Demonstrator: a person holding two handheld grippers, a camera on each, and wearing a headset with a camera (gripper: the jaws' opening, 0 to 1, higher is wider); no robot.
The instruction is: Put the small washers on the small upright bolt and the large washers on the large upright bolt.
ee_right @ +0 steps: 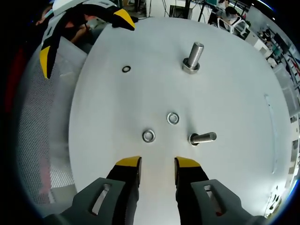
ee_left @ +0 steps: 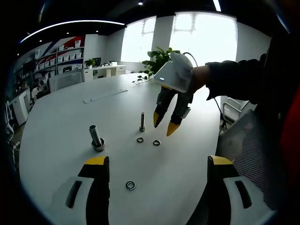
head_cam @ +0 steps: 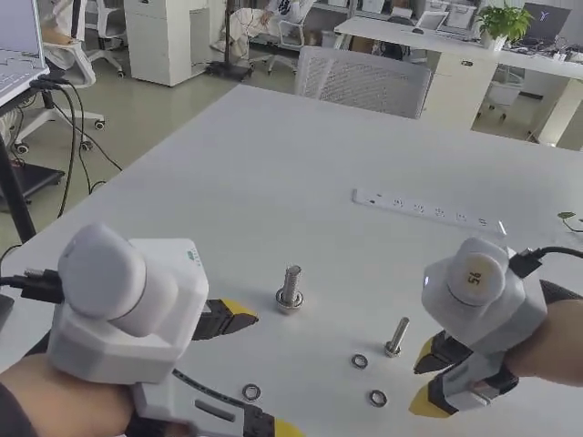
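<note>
White tabletop [head_cam: 273,155] spreads wide beneath me, with only the job's few parts on it. The large bolt [head_cam: 290,288] stands upright; the small bolt [head_cam: 396,336] stands to its right, nearer me. As I judge it, the threading has hardly begun. One washer [head_cam: 360,361] and a second washer [head_cam: 377,398] lie flat to the right of the large bolt, close to the small bolt's foot. A third washer [head_cam: 251,392] lies alone in front of the large bolt. The large bolt has a collar at its base, and I cannot tell whether that is a washer or its own head.

My left gripper [ee_left: 158,161] has its jaws spread wide and holds nothing. My right gripper [ee_right: 158,164] has its jaws a little apart, empty, pointing at the two washers.

Beyond the large bolt lies a power strip [head_cam: 428,209]. Further off are a mesh chair [head_cam: 364,80], office desks and a potted plant [head_cam: 503,20].
</note>
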